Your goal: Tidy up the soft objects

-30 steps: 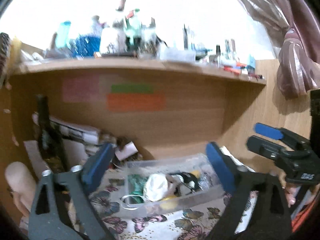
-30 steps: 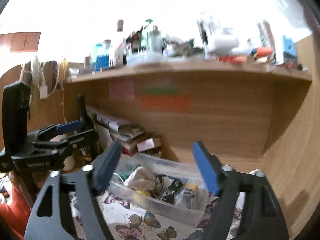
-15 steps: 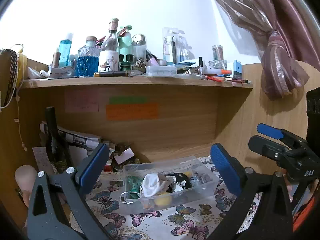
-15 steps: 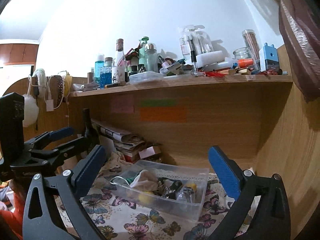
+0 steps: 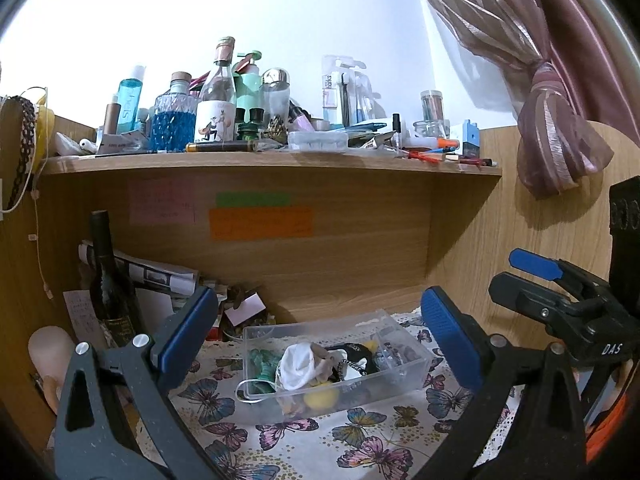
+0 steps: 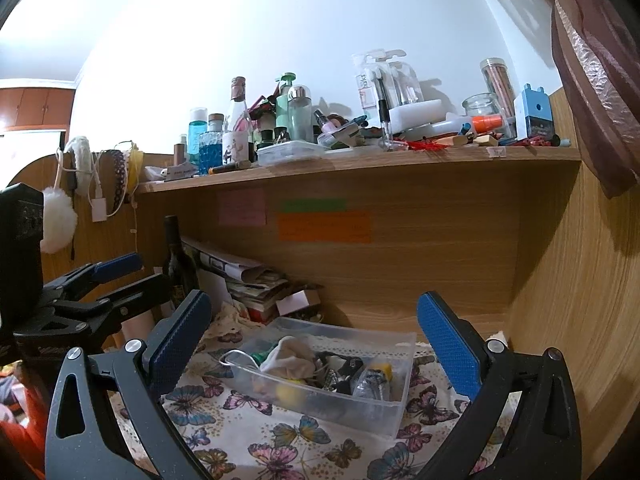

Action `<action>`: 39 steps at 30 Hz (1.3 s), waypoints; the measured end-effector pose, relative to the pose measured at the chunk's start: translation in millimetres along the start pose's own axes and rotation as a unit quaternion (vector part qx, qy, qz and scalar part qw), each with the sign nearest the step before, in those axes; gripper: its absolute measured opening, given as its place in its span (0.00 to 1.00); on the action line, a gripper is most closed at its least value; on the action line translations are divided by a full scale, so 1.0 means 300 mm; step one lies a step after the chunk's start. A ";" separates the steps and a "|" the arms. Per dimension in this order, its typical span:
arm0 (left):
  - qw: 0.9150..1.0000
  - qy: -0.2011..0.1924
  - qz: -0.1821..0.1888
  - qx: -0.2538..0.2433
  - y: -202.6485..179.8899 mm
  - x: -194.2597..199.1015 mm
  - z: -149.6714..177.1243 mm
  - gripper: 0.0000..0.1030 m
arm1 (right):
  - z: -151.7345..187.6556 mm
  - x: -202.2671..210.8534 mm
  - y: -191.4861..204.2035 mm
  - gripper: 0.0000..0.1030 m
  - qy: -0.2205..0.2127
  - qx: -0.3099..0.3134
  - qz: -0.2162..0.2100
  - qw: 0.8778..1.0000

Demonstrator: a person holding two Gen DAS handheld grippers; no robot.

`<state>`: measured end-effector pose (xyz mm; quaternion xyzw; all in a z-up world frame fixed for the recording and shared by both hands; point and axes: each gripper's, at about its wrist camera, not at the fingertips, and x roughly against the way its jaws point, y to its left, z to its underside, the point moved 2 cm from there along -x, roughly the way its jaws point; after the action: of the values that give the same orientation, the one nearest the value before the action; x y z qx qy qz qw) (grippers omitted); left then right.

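Note:
A clear plastic box (image 5: 404, 376) sits on a butterfly-print cloth (image 5: 360, 432) under a wooden shelf. It holds a white cloth (image 5: 298, 366), a yellow ball (image 5: 320, 398), a green item and dark odds and ends. The box also shows in the right wrist view (image 6: 384, 408), with the white cloth (image 6: 288, 360). My left gripper (image 5: 316, 332) is open and empty, held back from the box. My right gripper (image 6: 312, 332) is open and empty, also short of the box. Each gripper shows at the edge of the other's view.
A dark wine bottle (image 5: 110, 280) stands at the back left beside stacked papers (image 6: 248, 276). The shelf (image 5: 272, 160) above is crowded with bottles and jars. A wooden side wall (image 6: 580, 300) closes the right. A pink curtain (image 5: 552, 136) hangs at the upper right.
Both grippers have drawn back and tilted up, so the box looks smaller and lower. The views have gone from blurred to sharp. Both grippers stay open.

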<state>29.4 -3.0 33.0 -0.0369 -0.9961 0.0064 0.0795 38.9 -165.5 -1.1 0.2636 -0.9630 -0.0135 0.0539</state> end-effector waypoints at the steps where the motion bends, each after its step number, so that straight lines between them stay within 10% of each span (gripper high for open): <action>1: 1.000 0.000 0.000 0.001 0.001 -0.001 0.000 1.00 | 0.000 -0.001 0.001 1.00 0.000 0.000 0.000 1.000; 39: 1.000 0.009 -0.005 0.019 0.015 -0.029 0.012 1.00 | 0.009 -0.014 0.009 1.00 0.003 0.004 -0.004 1.000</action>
<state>37.8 0.9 27.9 -0.0304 -0.9952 0.0249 0.0895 41.0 -161.1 -4.1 0.2674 -0.9619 -0.0092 0.0559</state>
